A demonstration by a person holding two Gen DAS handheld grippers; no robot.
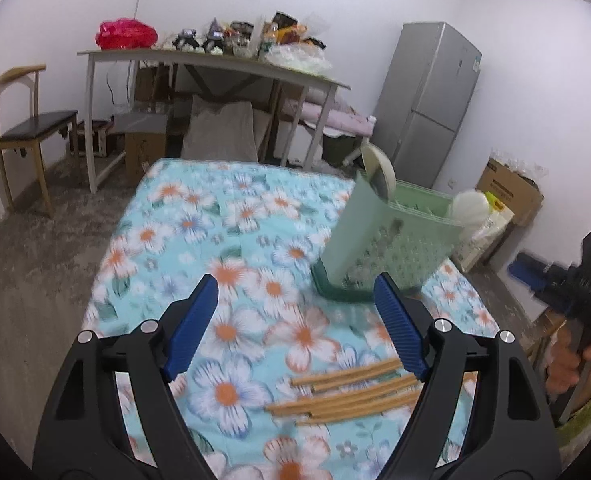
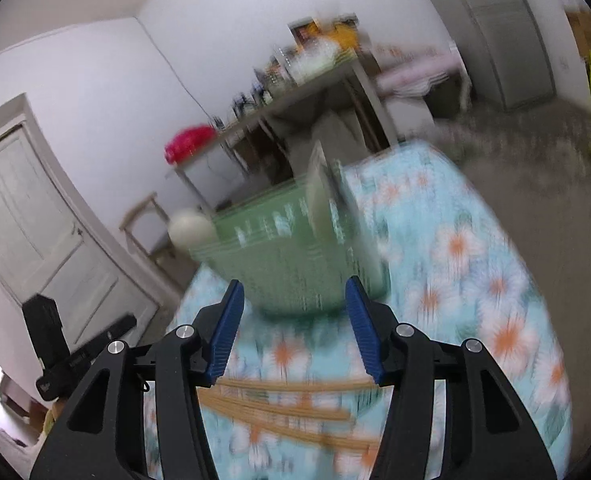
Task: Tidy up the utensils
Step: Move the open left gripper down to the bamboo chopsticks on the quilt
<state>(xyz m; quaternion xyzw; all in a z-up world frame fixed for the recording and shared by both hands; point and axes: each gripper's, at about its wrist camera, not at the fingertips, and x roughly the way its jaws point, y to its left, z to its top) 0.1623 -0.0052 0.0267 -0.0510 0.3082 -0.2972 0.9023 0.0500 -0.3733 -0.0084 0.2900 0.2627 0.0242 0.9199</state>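
Several wooden chopsticks lie loose on the flowered tablecloth, under and beside the right finger of my left gripper. That gripper stands open wide with nothing between its blue pads. A pale green perforated basket with a white plate and a white bowl in it stands beyond it, to the right. In the blurred right wrist view my right gripper is open and empty, above the chopsticks and just short of the basket.
A grey side table piled with clutter stands behind, a wooden chair at the left, a fridge and a cardboard box at the right. A person's hand shows at the right edge.
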